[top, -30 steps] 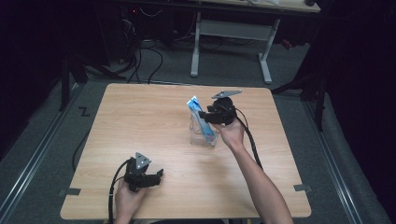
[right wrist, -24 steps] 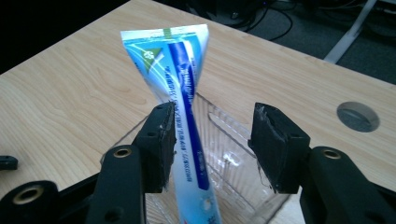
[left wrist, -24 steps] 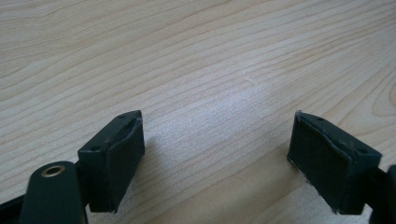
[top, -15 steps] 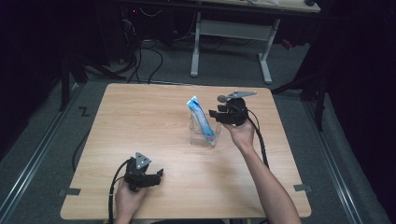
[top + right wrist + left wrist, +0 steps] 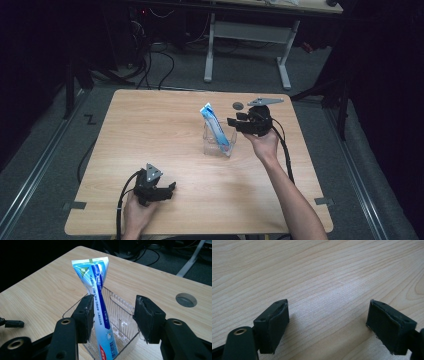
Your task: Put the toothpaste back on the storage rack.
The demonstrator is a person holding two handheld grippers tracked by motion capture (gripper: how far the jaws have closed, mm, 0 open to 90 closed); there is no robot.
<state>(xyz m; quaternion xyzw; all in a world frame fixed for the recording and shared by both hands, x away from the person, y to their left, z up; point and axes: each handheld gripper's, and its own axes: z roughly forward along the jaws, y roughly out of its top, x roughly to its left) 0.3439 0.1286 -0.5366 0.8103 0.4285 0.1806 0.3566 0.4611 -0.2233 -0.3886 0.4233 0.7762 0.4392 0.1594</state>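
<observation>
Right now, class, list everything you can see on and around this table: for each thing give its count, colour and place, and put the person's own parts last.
Toothpaste tube: one, blue and white, standing tilted in the clear box, its flat end up.
Clear box: one, see-through plastic, ribbed walls, near the table's middle.
Table: one, light wood, with a round hole near its far edge.
Desk frame: one, white legs, on the floor beyond the table.
Cables: several, black, on the grey floor behind.
Left tool: one, black, open, low over the table's near edge.
Right tool: one, black, open, beside the tube.
Forearms: two, entering from the near side.
</observation>
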